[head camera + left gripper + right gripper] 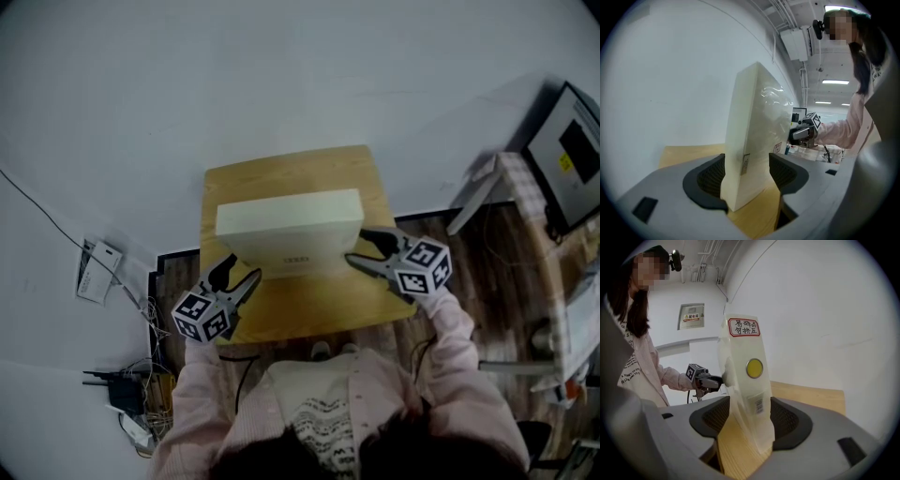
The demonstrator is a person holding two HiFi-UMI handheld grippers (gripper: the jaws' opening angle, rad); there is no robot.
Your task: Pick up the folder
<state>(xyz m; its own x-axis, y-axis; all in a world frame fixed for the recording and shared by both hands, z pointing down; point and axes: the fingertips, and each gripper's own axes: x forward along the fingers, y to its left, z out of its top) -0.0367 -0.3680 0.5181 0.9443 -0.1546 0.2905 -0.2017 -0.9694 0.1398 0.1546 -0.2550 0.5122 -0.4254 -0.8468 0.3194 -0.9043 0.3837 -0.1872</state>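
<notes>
The folder (pixel 291 230) stands on its long edge on the small wooden table (pixel 309 314), which sits against the white wall. It looks thick and stiff, more a box file than a thin sleeve, which is why I think it can stand unsupported. I come at it from both short ends at once: a wide, tall thing like this would swing if I took it from one side only, so each end gets its own tool.

The left gripper (pixel 242 272) is at the folder's left end and the right gripper (pixel 359 248) at its right end, both pointing inward and slightly down.

In the left gripper view the jaws are spread, with the folder's end edge between them. The left pad (pixel 712 176) lies right against the white face, perhaps brushing it, while the other pad stands off with bare table showing in the gap. I see no squeeze there.

In the right gripper view the jaws are likewise parted around the end that carries a yellow dot (pixel 754 368) and a red-bordered label (pixel 743 327). The folder leans a little across that gap; the right pad (pixel 785 418) is just beside it, and the other pad is clear of it.

I judge that neither tool holds anything. The folder's weight rests on the table, and the lift calls for both pairs of jaws to close on the ends first.
</notes>
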